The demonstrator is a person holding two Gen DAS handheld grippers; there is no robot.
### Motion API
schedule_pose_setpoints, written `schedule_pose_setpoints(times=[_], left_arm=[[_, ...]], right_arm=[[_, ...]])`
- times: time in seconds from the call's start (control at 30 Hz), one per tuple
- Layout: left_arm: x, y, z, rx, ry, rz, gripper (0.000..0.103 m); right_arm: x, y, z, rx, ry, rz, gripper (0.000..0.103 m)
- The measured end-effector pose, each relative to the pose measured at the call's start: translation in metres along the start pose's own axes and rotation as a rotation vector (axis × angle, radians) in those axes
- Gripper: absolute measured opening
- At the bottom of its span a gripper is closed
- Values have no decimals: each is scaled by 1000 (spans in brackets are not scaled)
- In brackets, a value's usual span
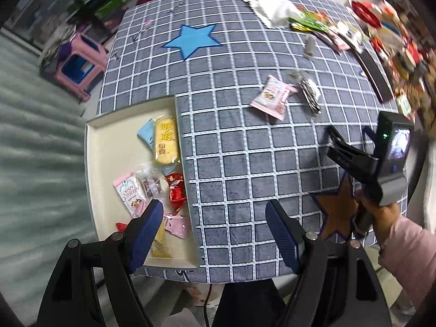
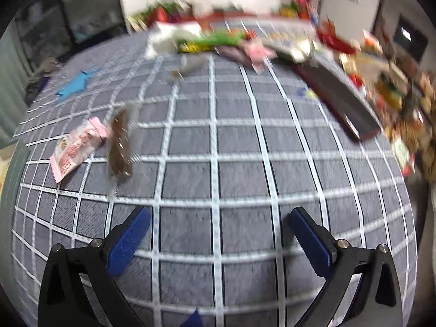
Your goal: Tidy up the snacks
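Left wrist view: your left gripper [image 1: 214, 212] points down w/ jaws spread wide, nothing between the blue pads [image 1: 283, 234]. It hangs over the near edge of a table covered in a grey checked cloth [image 1: 245, 163].

Landmark: the cream tray [image 1: 109, 147] set at the cloth's left edge. Inside the tray lie a yellow cracker pack [image 1: 165, 141], a pale blue pack [image 1: 145, 133] half under it, a pink "Crispy Cranberry" pack [image 1: 130, 190], a clear-wrapped sweet [image 1: 151, 182] and a red wrapped sweet [image 1: 176, 193]. One left pad overlaps the tray's near end in the picture.

Right of the tray, out on the cloth, a pink snack pack [image 1: 272, 96] lies flat, w/ a dark patterned packet [image 1: 310, 92] just beside it on the side away from the tray. Well beyond those, far from the tray, a blurred heap of mixed snacks [image 1: 381, 35] lines the table's far right edge.

Your right hand [image 1: 381, 212], pink sleeve, holds the right gripper [image 2: 218, 229] far right of the tray.

Right wrist view: heavy blur. Right jaws stand wide apart, empty, over bare cloth. Pink pack and dark packet sit upper left, apart from the pads.
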State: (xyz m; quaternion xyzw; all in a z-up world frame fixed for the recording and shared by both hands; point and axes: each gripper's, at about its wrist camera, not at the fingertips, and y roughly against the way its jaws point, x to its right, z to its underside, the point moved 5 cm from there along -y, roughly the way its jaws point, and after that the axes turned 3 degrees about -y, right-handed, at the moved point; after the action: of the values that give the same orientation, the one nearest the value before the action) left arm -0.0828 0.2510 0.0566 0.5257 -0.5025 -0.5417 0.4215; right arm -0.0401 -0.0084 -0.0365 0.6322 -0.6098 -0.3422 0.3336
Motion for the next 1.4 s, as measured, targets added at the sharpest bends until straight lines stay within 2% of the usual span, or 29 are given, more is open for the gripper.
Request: schedule_pose_setpoints(times=[0.13,0.23,0.4,0.5,0.6,1.4], left_arm=[[19,7,-4,6,-73,-34,80],[34,11,-6,27,-151,-71,80],[62,16,-6,54,-281,-81,80],[81,21,-5,87,-379,-116,80],[96,27,-5,108,-432,-120,81],[100,34,-7,116,-453,-153,88]], right_arm=[[-19,3,19,29,10,-8,103],[-26,3,21,36,9,-9,103],[-33,7,15,35,9,-9,103],[-33,7,15,35,10,-8,103],[-33,7,16,35,10,-8,103],[-33,7,15,35,11,-8,103]])
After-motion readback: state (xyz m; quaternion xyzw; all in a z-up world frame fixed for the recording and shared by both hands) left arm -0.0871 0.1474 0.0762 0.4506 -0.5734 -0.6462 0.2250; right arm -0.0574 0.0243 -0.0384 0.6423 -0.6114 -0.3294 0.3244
